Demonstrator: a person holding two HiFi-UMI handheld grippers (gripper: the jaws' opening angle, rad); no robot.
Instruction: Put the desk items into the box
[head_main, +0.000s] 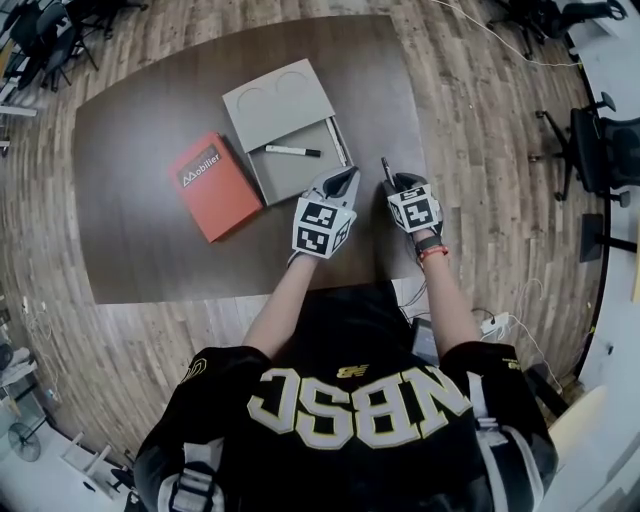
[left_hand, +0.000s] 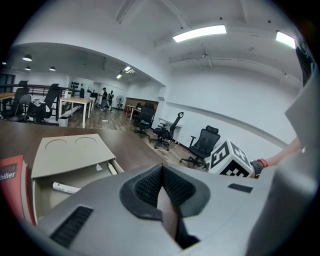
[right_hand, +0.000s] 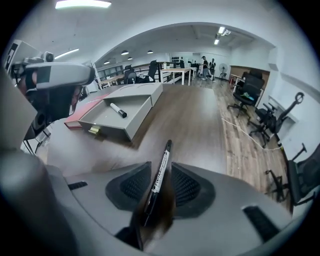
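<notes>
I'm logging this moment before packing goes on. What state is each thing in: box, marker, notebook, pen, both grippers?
Box: drawer pulled open.
White marker: lying in the drawer.
Red notebook: closed, flat beside the box.
Right gripper: jaws apart around the black pen.
Black pen: between those jaws, unclamped.
Left gripper: jaws shut, empty.

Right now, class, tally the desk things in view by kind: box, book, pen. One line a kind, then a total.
Box: 1
Book: 1
Pens: 2 (drawer pen; black pen between the open right gripper's jaws)
Total: 4
Pale stick at the drawer's edge: too small to name, uncounted.
</notes>
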